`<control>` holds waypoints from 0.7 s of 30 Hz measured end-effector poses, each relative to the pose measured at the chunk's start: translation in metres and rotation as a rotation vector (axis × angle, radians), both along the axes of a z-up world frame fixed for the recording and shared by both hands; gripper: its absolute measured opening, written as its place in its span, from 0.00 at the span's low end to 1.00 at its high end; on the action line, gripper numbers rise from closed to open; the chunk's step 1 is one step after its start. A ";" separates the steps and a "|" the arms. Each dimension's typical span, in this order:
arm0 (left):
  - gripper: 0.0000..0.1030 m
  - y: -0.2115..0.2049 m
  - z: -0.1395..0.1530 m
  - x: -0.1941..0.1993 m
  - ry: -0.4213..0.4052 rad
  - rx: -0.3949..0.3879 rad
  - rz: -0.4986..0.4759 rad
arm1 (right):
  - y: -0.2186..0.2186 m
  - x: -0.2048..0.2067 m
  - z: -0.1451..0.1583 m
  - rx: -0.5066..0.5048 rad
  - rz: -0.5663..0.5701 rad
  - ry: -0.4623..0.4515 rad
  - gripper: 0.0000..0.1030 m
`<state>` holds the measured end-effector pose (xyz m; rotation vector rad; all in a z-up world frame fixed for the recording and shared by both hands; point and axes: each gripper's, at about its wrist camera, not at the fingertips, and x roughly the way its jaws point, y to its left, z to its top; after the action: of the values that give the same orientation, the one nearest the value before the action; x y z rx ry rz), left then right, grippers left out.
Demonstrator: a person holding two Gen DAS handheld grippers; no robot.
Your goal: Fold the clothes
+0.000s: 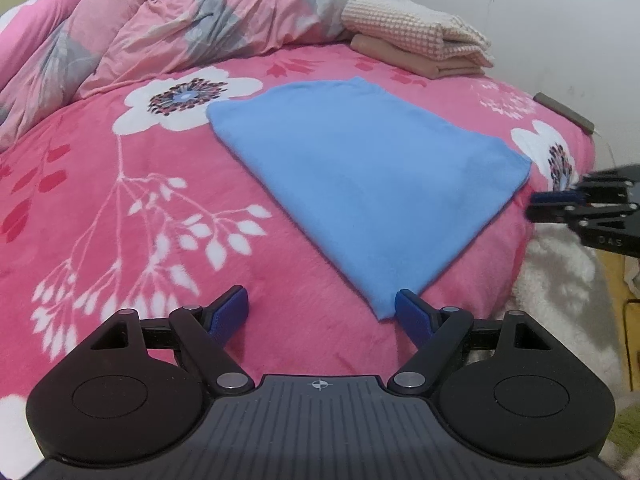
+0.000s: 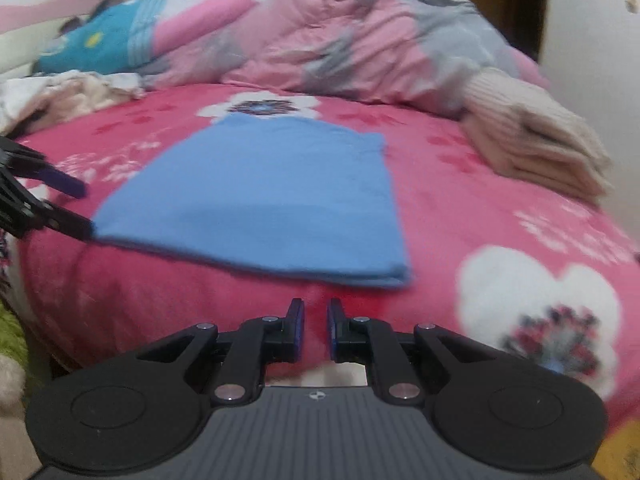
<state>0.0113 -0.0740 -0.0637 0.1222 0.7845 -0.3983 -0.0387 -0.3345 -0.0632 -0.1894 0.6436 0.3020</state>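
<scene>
Blue cloth point(image 1: 360, 184): it lay folded flat on the pink floral blanket point(image 1: 120, 220), near the bed's front edge, a rough rectangle with layered edges showing at one corner.
Its long axis: it ran from the near corner by my left fingers away toward the heaped quilt point(image 1: 168, 20); in my right view it stretched straight ahead, narrowing toward the far end.
My left gripper point(image 1: 322, 312): its jaws stood wide apart and held nothing; the right blue pad point(image 1: 412, 316) sat just beside the cloth's near corner, and I could not tell whether it touched.
My right gripper point(image 2: 316, 328): its jaws were nearly together with a narrow gap, empty, just short of the cloth's front edge.
Folded stack point(image 1: 420, 44): beige and checked garments lay piled past the cloth's far right, against the quilt.
Loose clothes point(image 2: 68, 96): a pale crumpled heap lay at the far left in my right view.
</scene>
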 end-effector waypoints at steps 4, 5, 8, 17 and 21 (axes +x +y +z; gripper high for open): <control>0.79 -0.002 0.009 0.001 -0.027 0.000 0.003 | 0.006 -0.004 0.013 0.036 0.025 -0.062 0.11; 0.79 -0.005 0.010 0.003 -0.035 0.001 -0.002 | 0.012 -0.001 0.014 0.045 0.047 -0.078 0.11; 0.79 -0.013 0.014 0.007 -0.059 0.002 -0.017 | 0.035 0.011 0.012 0.048 0.110 -0.116 0.11; 0.78 -0.032 -0.004 0.023 -0.046 0.031 -0.038 | -0.006 0.017 -0.005 0.035 -0.047 -0.056 0.11; 0.79 -0.030 -0.007 0.024 -0.034 0.023 -0.034 | -0.024 0.008 0.006 0.049 -0.134 -0.066 0.12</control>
<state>0.0354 -0.1040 -0.0706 0.1639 0.7540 -0.4186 -0.0310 -0.3584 -0.0576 -0.1079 0.5801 0.1817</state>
